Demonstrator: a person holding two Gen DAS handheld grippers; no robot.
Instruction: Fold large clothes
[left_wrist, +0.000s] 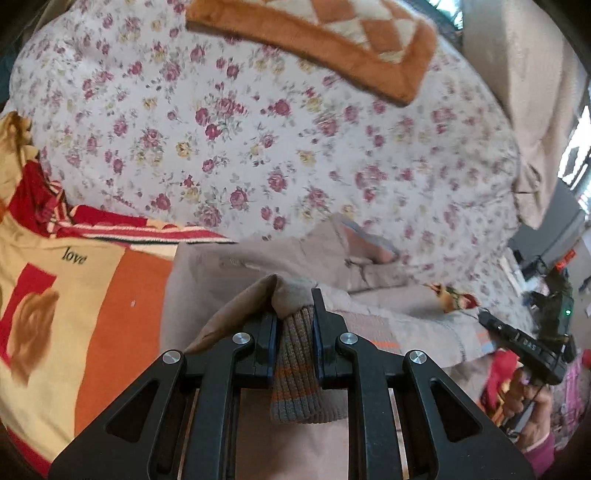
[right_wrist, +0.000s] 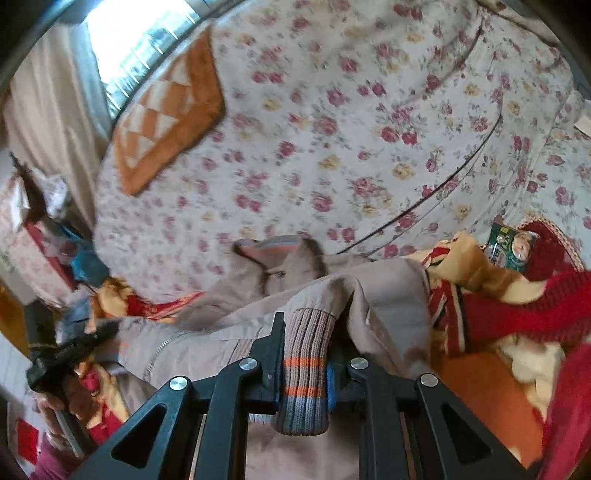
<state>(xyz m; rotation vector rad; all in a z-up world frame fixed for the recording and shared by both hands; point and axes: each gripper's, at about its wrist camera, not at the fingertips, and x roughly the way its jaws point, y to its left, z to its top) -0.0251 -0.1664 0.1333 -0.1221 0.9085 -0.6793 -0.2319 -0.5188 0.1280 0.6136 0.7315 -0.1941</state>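
Beige jacket (left_wrist: 388, 295): lies on the floral bed (left_wrist: 258, 147), collar pointing toward the orange cushion (left_wrist: 332, 40). Left tongs (left_wrist: 294, 317) clamp one ribbed cuff (left_wrist: 295, 369); right tongs (right_wrist: 306, 343) clamp the other cuff (right_wrist: 304, 369).

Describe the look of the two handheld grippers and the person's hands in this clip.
Both the left gripper and right gripper are matte black linkage frames with silver pivot bolts, triangular cutouts and blue-edged finger pads. The right hand shows a magenta sleeve cuff; white lettering marks its gripper's side.
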